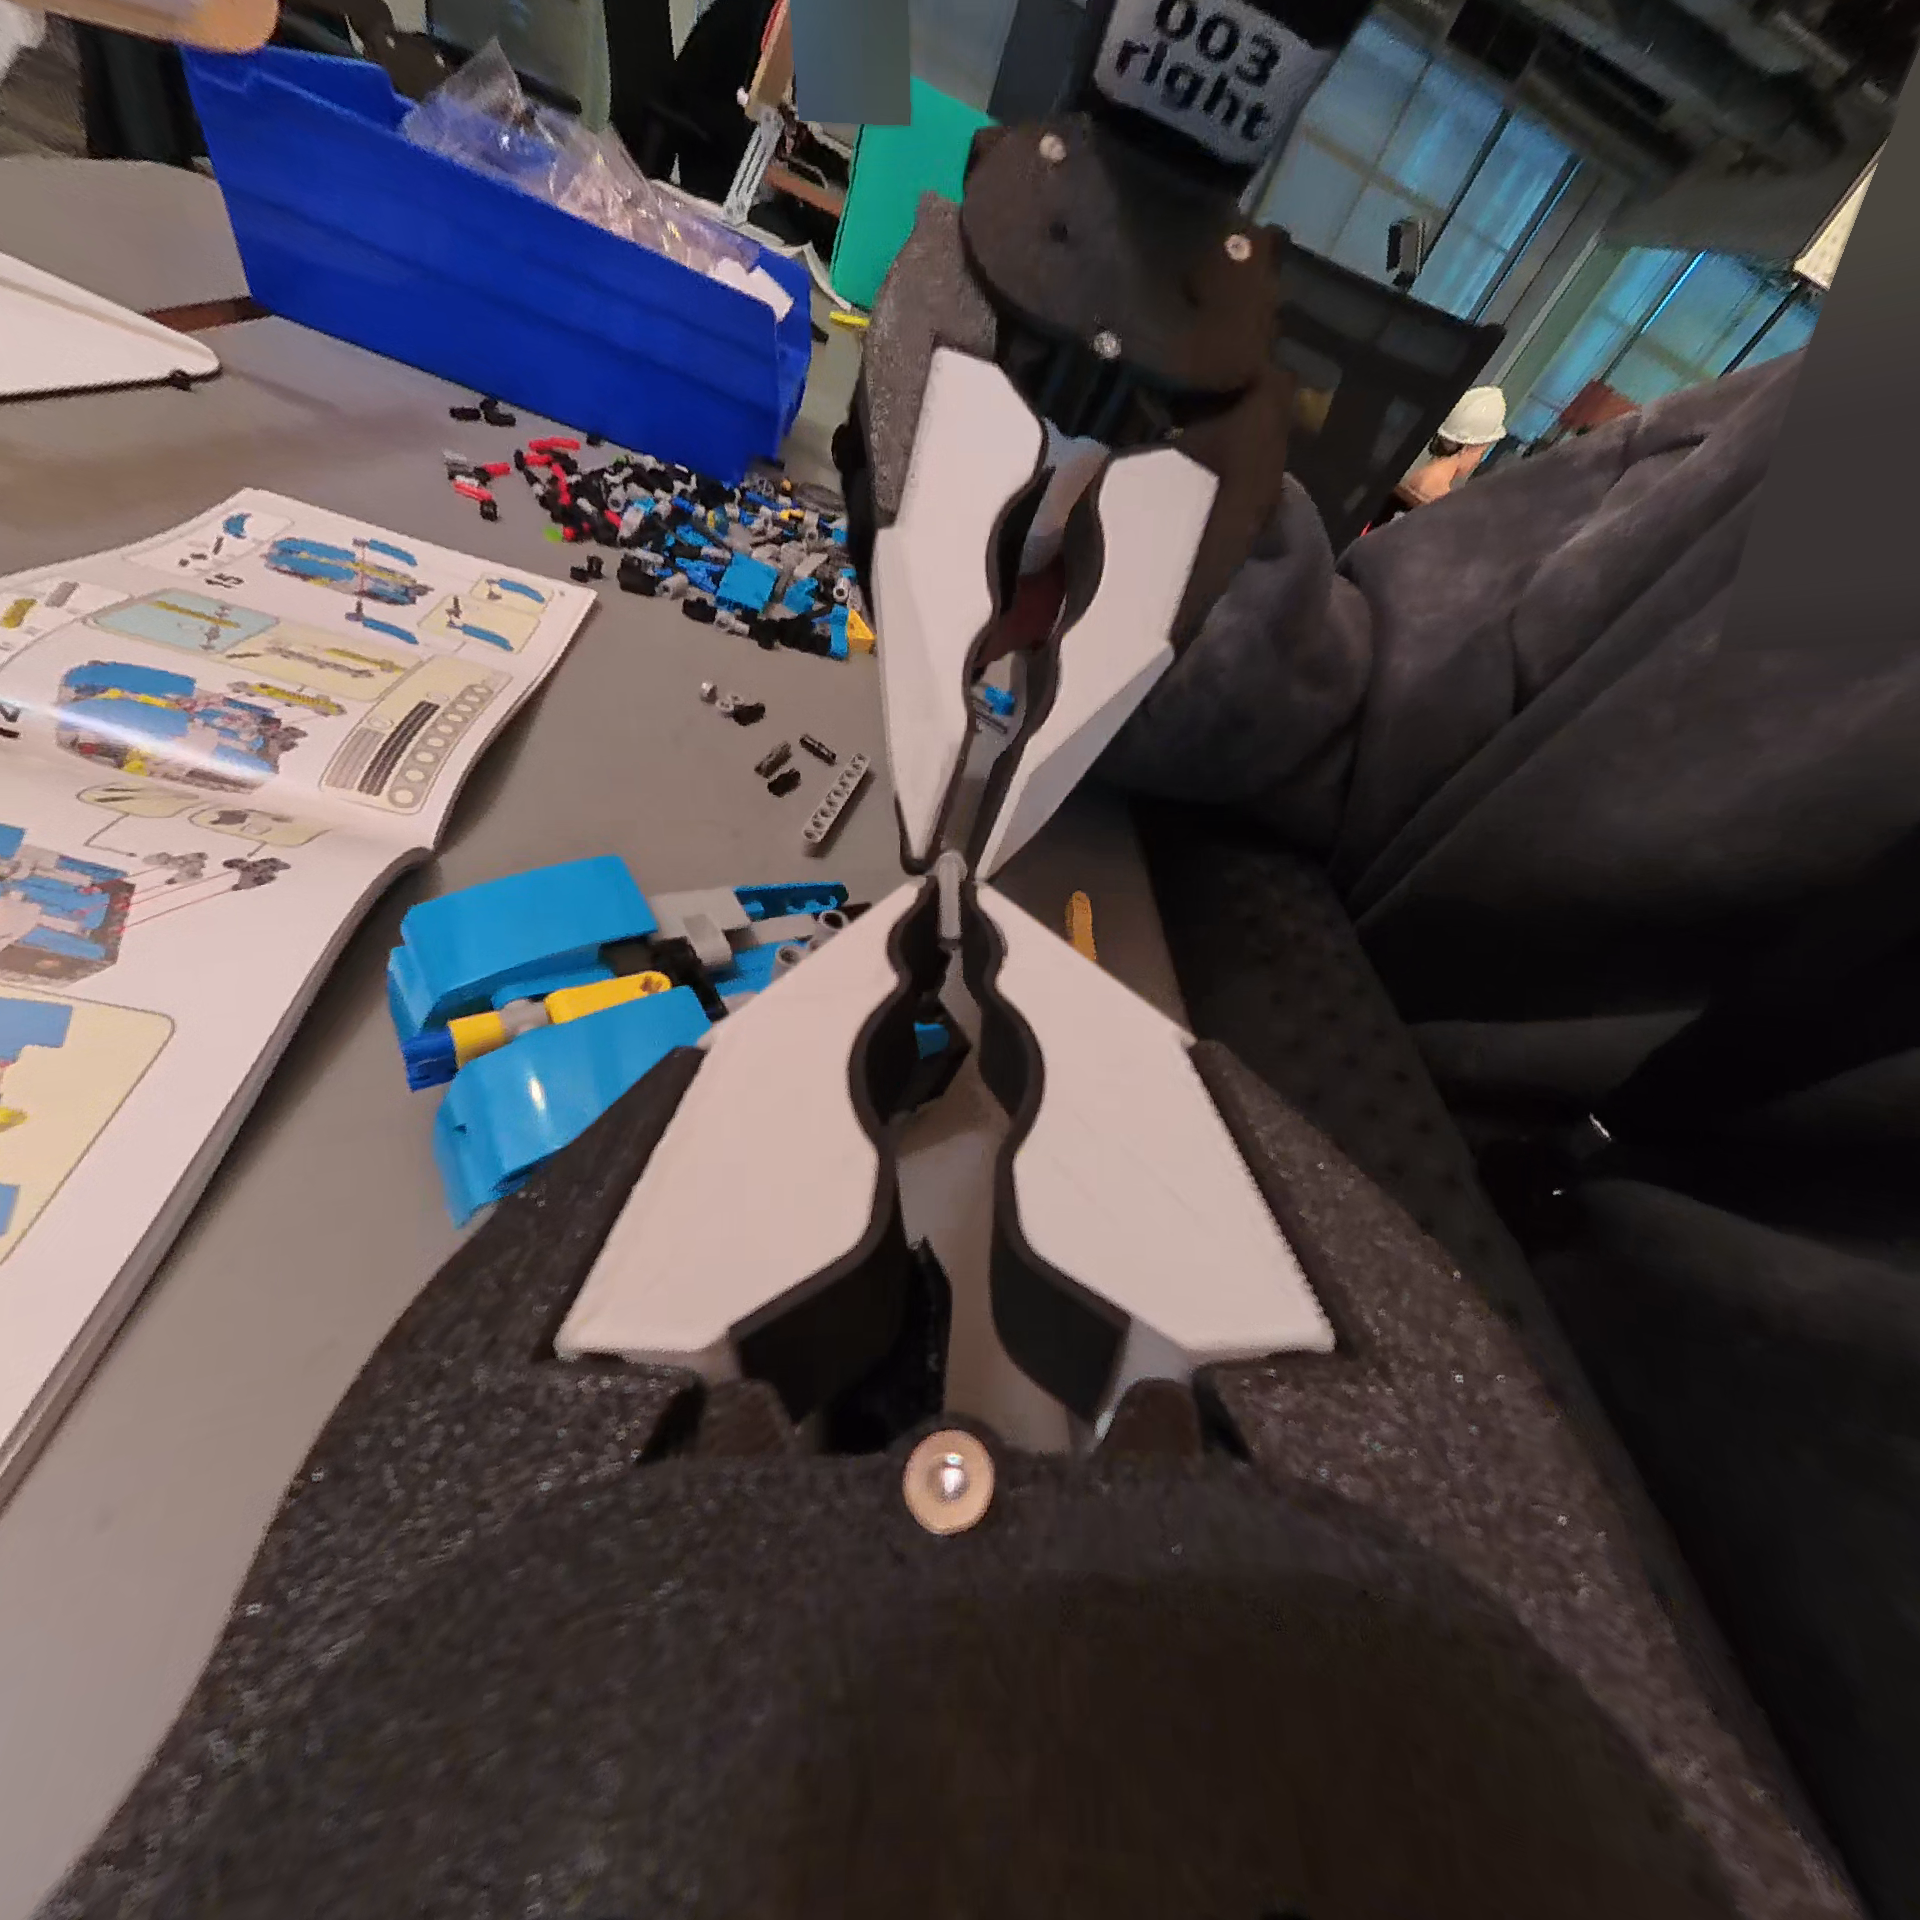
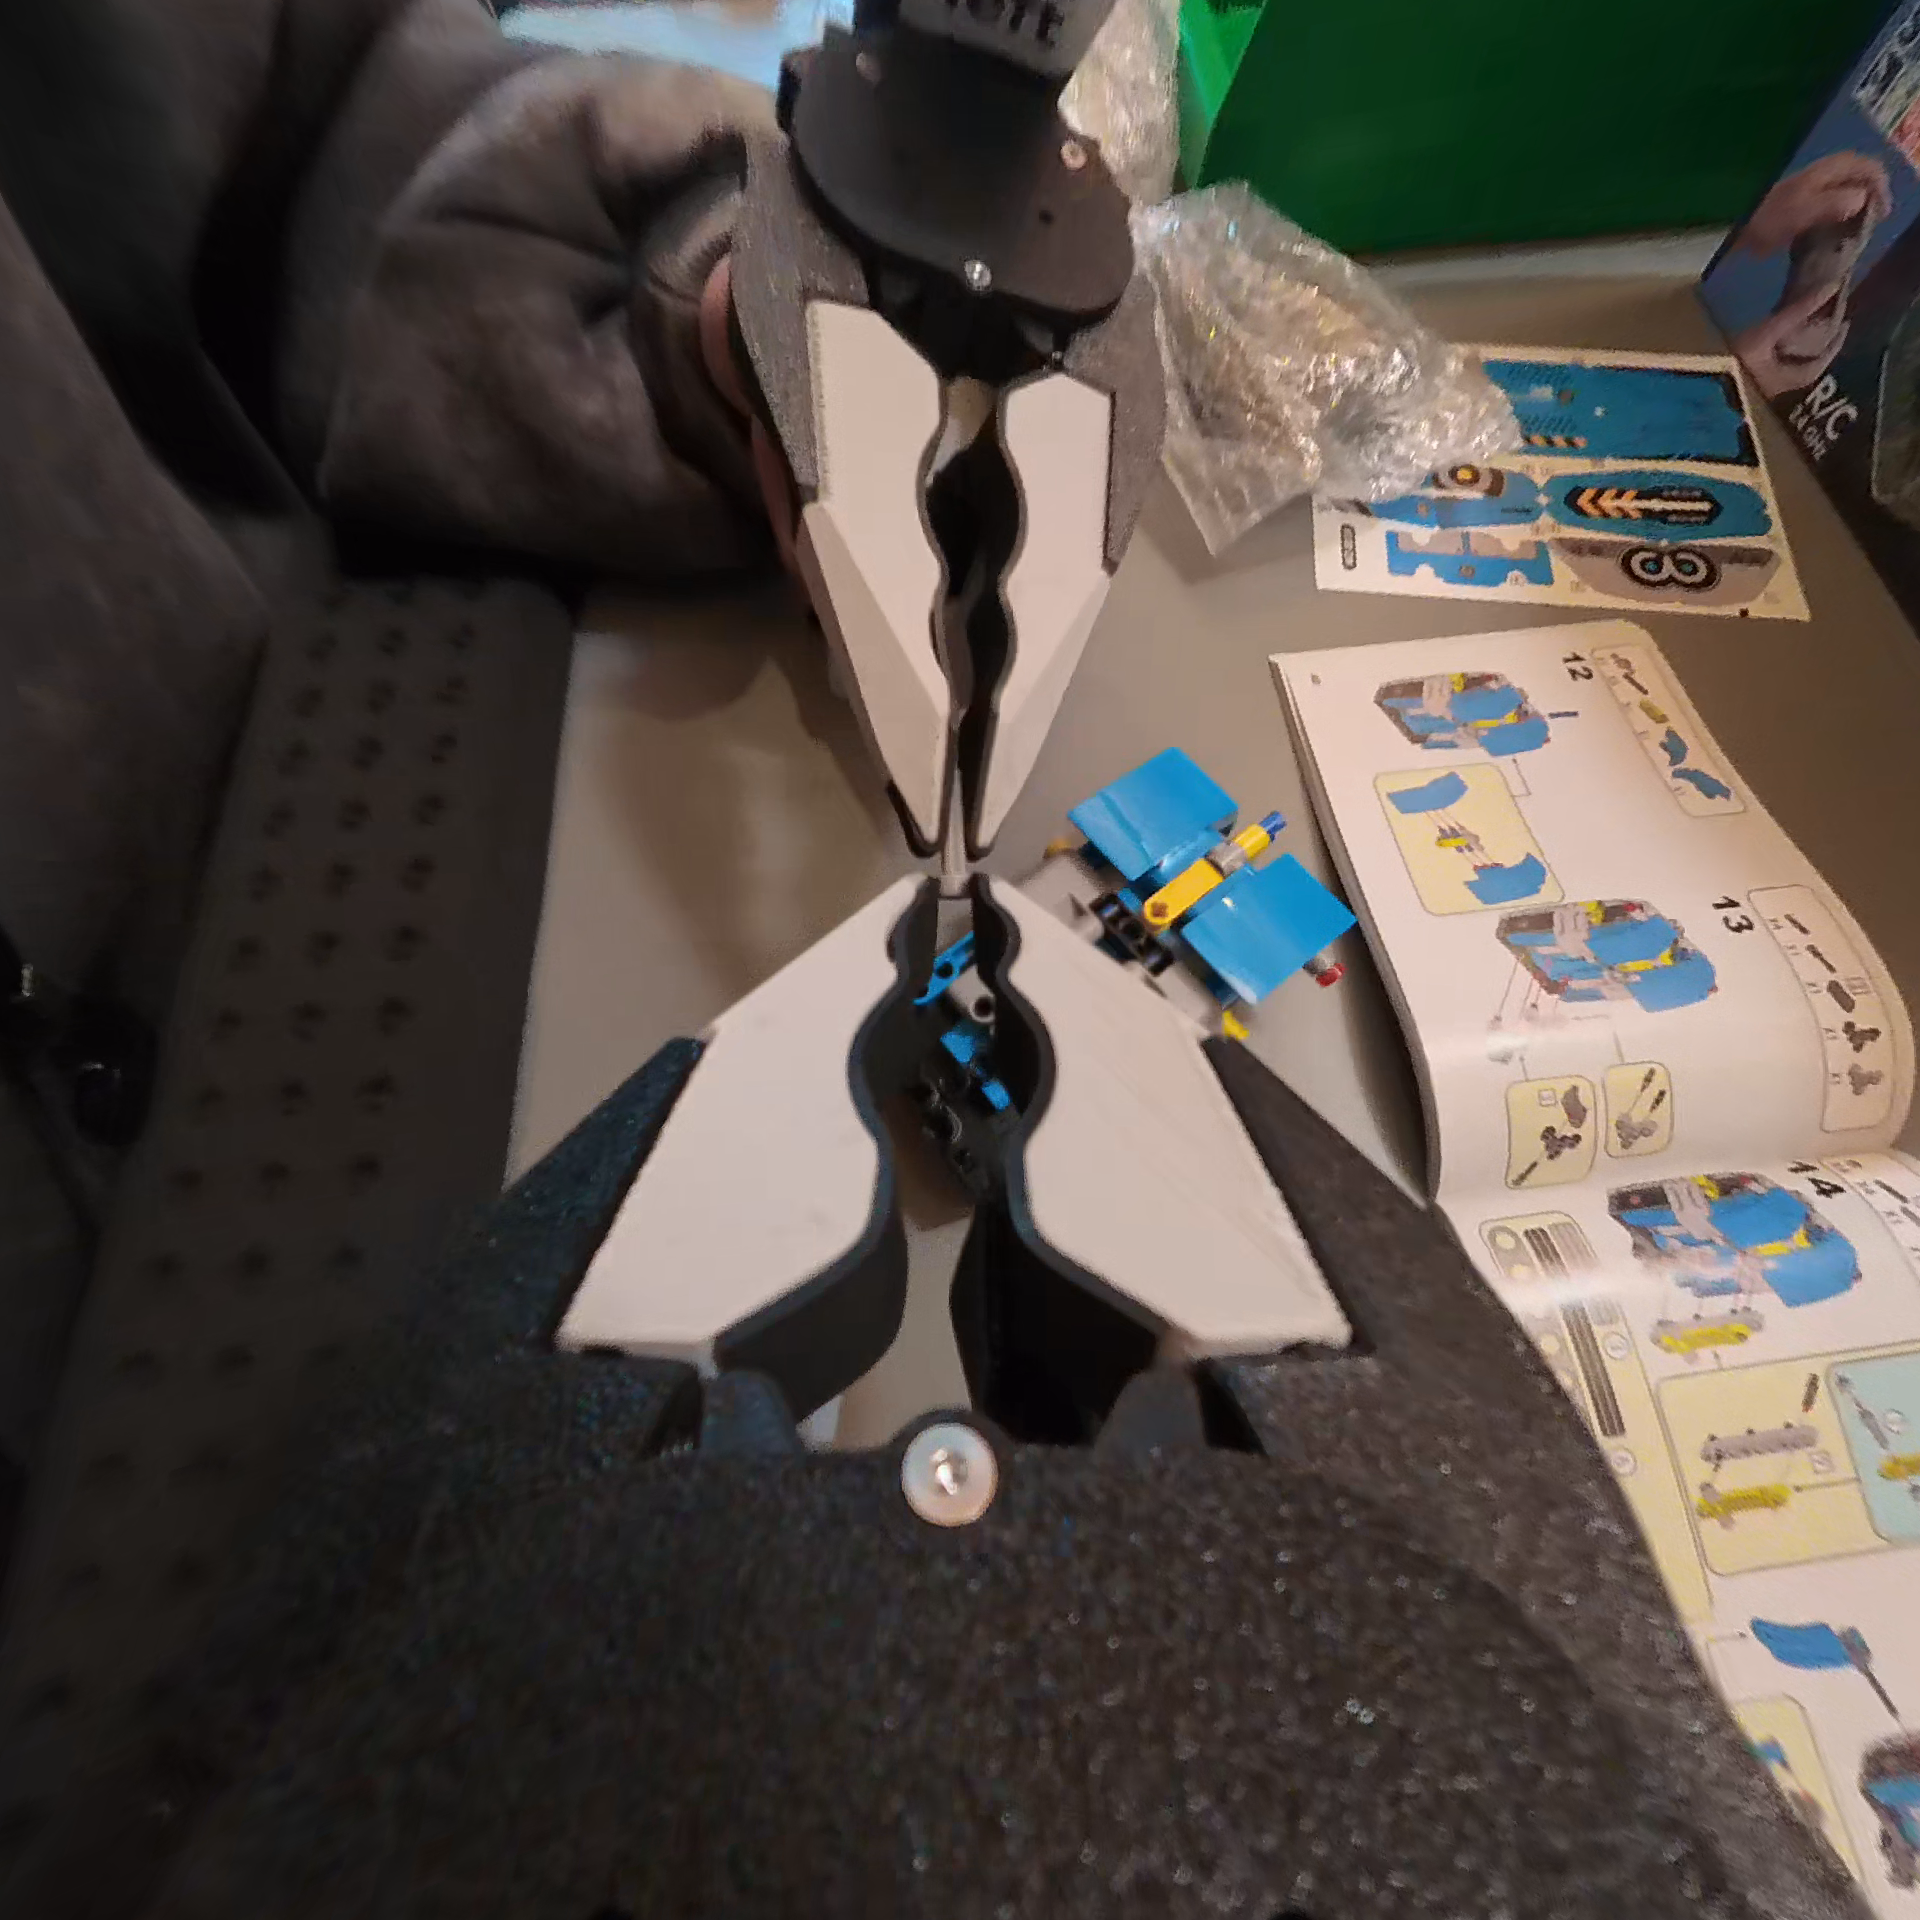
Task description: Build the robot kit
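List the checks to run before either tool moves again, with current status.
1. Left tool shut on grey pin: ok.
2. Right tool shut on the same pin, tip to tip: ok.
3. Pin straight, not slipping: cannot tell.
4. Blue model resting on table, touched by neither tool: ok.
5. Instruction booklet lying open: ok.
6. Loose parts pile clear of both tools: ok.

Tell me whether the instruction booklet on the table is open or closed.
Open. The instruction booklet lies spread on the grey table, printed pages facing up and curving up from the spine, beside the blue model.
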Action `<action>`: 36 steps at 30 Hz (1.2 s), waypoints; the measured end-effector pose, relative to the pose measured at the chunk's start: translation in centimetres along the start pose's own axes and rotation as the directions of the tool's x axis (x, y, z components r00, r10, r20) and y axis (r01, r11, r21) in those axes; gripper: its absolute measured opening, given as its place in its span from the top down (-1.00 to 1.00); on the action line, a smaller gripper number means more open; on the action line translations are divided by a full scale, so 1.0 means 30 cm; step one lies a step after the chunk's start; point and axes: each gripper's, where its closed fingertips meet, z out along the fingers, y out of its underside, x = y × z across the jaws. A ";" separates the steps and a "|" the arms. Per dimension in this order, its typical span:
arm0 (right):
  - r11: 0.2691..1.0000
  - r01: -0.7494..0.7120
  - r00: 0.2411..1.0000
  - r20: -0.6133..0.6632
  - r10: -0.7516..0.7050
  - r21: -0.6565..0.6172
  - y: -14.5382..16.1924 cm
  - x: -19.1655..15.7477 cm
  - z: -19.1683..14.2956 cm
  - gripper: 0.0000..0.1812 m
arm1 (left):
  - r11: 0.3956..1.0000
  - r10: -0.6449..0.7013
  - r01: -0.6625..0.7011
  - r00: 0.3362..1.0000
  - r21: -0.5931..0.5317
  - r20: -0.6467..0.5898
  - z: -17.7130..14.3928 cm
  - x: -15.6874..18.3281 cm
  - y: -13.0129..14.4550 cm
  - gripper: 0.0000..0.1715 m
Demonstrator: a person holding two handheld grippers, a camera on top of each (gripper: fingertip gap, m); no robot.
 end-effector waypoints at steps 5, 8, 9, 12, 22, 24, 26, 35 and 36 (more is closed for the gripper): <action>0.987 0.094 0.990 -0.089 -0.106 -0.127 0.036 0.008 0.022 0.96 | 0.994 0.067 -0.061 0.996 -0.089 0.067 0.012 -0.020 0.038 0.98; 0.960 0.152 0.968 -0.161 -0.193 -0.235 0.068 0.033 0.041 0.94 | 0.985 0.129 -0.112 0.982 -0.129 0.136 0.020 -0.051 0.059 0.98; 0.958 0.155 0.963 -0.181 -0.202 -0.241 0.068 0.042 0.041 0.94 | 0.985 0.144 -0.126 0.978 -0.120 0.149 0.020 -0.058 0.055 0.97; 0.976 0.153 0.957 -0.224 -0.185 -0.155 0.028 0.057 0.025 0.93 | 0.994 0.107 -0.103 0.984 -0.032 0.142 0.011 -0.056 0.013 0.97; 0.991 0.039 0.971 -0.239 -0.008 0.126 -0.053 0.091 -0.060 0.68 | 0.982 0.008 -0.031 0.992 0.188 0.125 -0.033 -0.054 -0.093 0.97; 0.981 0.015 0.950 -0.310 0.046 0.192 -0.077 0.121 -0.073 0.54 | 0.952 -0.090 0.053 0.990 0.300 0.111 -0.060 -0.070 -0.137 0.96; 0.970 0.016 0.905 -0.417 0.089 0.241 -0.105 0.146 -0.063 0.38 | 0.903 -0.204 0.167 0.977 0.397 0.054 -0.083 -0.081 -0.168 0.96; 0.957 0.245 0.714 -0.697 -0.069 0.156 -0.192 0.122 -0.050 0.73 | 0.774 -0.400 0.432 0.900 0.463 -0.172 -0.094 -0.074 -0.185 0.97; 0.961 0.234 0.716 -0.695 -0.069 0.146 -0.186 0.125 -0.046 0.72 | 0.774 -0.398 0.435 0.899 0.460 -0.181 -0.093 -0.071 -0.186 0.96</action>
